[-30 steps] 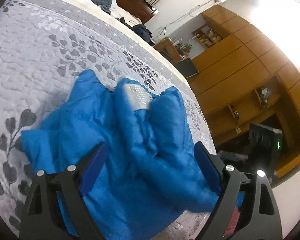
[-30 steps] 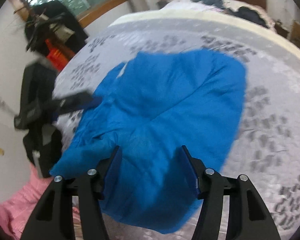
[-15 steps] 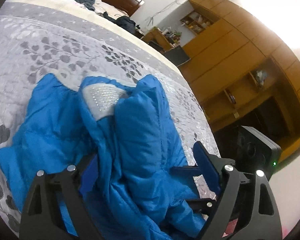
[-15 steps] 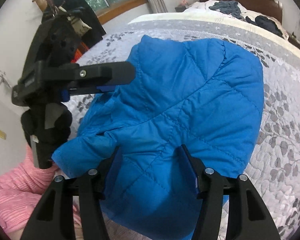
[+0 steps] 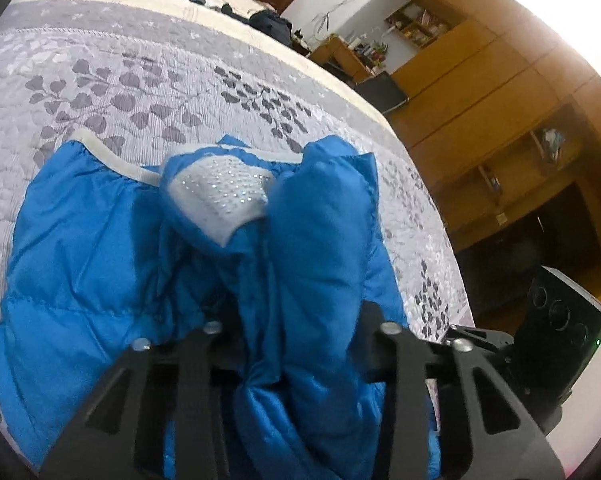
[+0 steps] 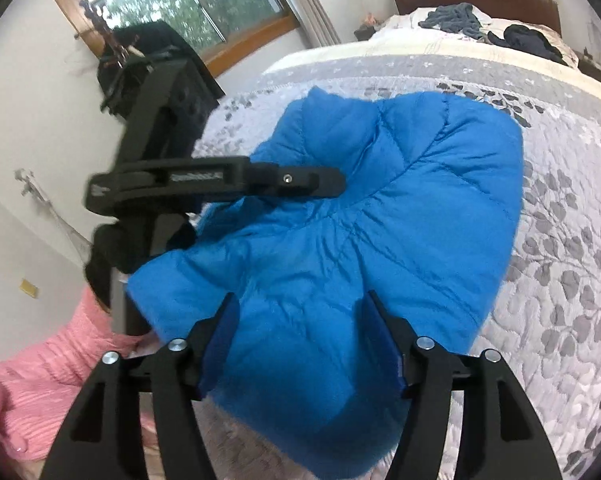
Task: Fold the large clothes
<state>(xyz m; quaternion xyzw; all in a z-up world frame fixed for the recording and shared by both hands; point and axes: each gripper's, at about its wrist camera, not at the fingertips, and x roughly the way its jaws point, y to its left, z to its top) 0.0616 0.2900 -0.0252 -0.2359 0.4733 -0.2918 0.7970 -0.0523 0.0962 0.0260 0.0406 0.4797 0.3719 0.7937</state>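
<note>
A blue quilted jacket (image 5: 320, 240) lies crumpled on the grey leaf-patterned bedspread (image 5: 140, 80), its white sparkly lining patch (image 5: 220, 196) showing near the collar. My left gripper (image 5: 296, 320) is shut on a bunched fold of the jacket, and fabric hides its pads. Seen side-on in the right wrist view, the left gripper (image 6: 320, 178) pinches the jacket (image 6: 400, 208) at its left edge. My right gripper (image 6: 302, 336) stands open over the jacket's near edge, with blue fabric lying between its fingers (image 6: 220, 340).
The bedspread (image 6: 560, 240) stretches right and far. Dark clothes (image 6: 460, 20) lie near the headboard. Pink fabric (image 6: 40, 392) is at the near left. Wooden cabinets (image 5: 500, 100) stand beyond the bed's right edge, a window (image 6: 188, 8) at the left.
My left gripper's jaws have shut on a fold of the jacket, which has bunched up between them. The right gripper stays open at the same width.
</note>
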